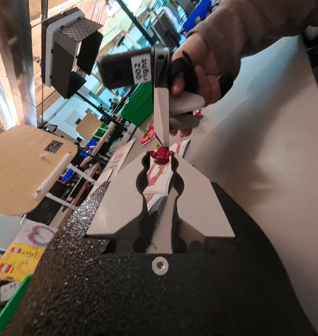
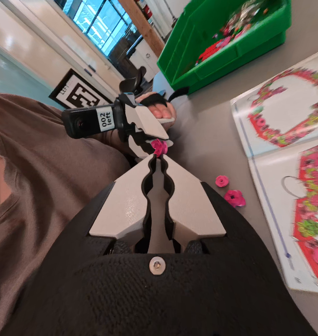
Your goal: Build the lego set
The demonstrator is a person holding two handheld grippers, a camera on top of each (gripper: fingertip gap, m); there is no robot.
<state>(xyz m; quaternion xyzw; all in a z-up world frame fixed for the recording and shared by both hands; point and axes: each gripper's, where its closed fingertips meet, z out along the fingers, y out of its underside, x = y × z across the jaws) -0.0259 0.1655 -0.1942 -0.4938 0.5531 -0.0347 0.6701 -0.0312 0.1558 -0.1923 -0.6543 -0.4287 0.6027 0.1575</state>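
Observation:
A magenta flower piece point(image 1: 161, 154) sits clamped between the tips of my left gripper point(image 1: 161, 157), lifted above the table. In the right wrist view the same flower point(image 2: 159, 147) shows in the left gripper point(image 2: 161, 143). My right gripper point(image 2: 157, 156) meets it from the other side. Its jaws are nearly closed and its tips pinch the flower's lower end. In the left wrist view the right gripper point(image 1: 163, 144) comes down from above onto the flower. Two more magenta flower pieces point(image 2: 221, 181) point(image 2: 234, 198) lie on the table.
An open instruction booklet point(image 2: 274, 145) lies to the right, also under the left gripper point(image 1: 160, 174). A green bin point(image 2: 227, 45) with loose bricks stands behind it. A part-built pink and green piece point(image 1: 146, 134) lies near the bin point(image 1: 138, 109). The set's box point(image 1: 18, 258) is at the left. Only a small space, under 4 cm, lies between the two pairs of fingers.

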